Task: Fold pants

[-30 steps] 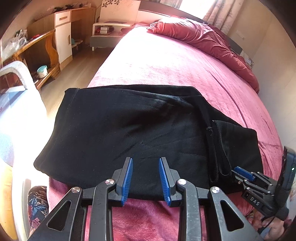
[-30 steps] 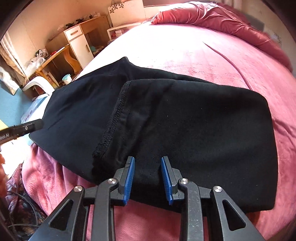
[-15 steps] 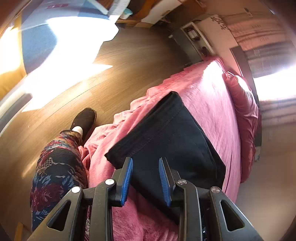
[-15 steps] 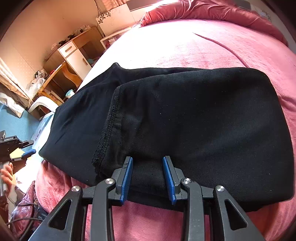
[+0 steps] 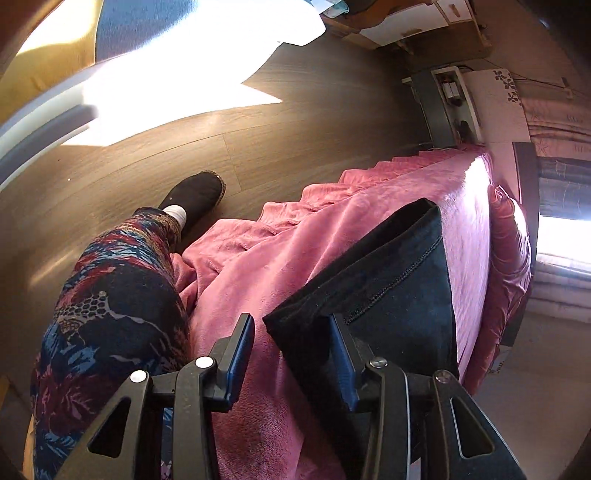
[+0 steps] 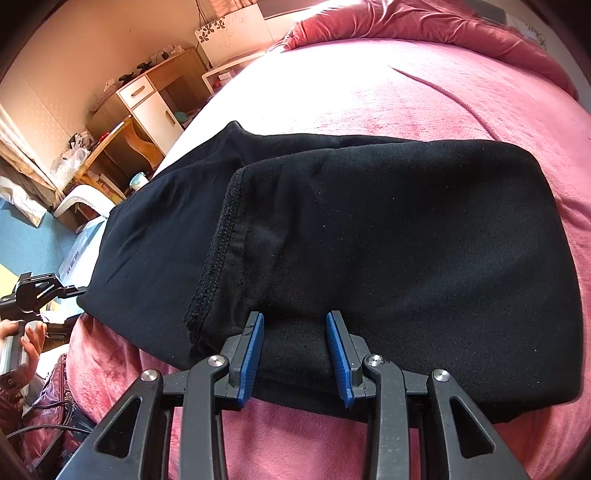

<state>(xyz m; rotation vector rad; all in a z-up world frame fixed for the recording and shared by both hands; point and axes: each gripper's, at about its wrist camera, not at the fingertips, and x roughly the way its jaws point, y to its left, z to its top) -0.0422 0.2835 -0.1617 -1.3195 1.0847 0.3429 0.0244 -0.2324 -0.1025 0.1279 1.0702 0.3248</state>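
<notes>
One folded black pants (image 6: 388, 236), two grippers, one pink bed (image 6: 424, 99)

the pants (image 6: 388, 236) are plain black all over, with a darker nubbly hem band down the folded edge. they lie on a rose-pink bed cover (image 6: 461, 103), and a deeper red quilt (image 6: 424, 22) is bunched at the far end. the left tongs (image 5: 291, 350) and right tongs (image 6: 295, 350) are black with blue pads (image 6: 338, 354). near left, a trouser leg (image 5: 110, 314) has a navy, red and tan floral print above a white sock (image 5: 177, 212) and black slipper (image 5: 195, 194). the floor (image 5: 184, 147) is brown wood; the far-left cabinet (image 6: 147, 103) is tan and white.
</notes>
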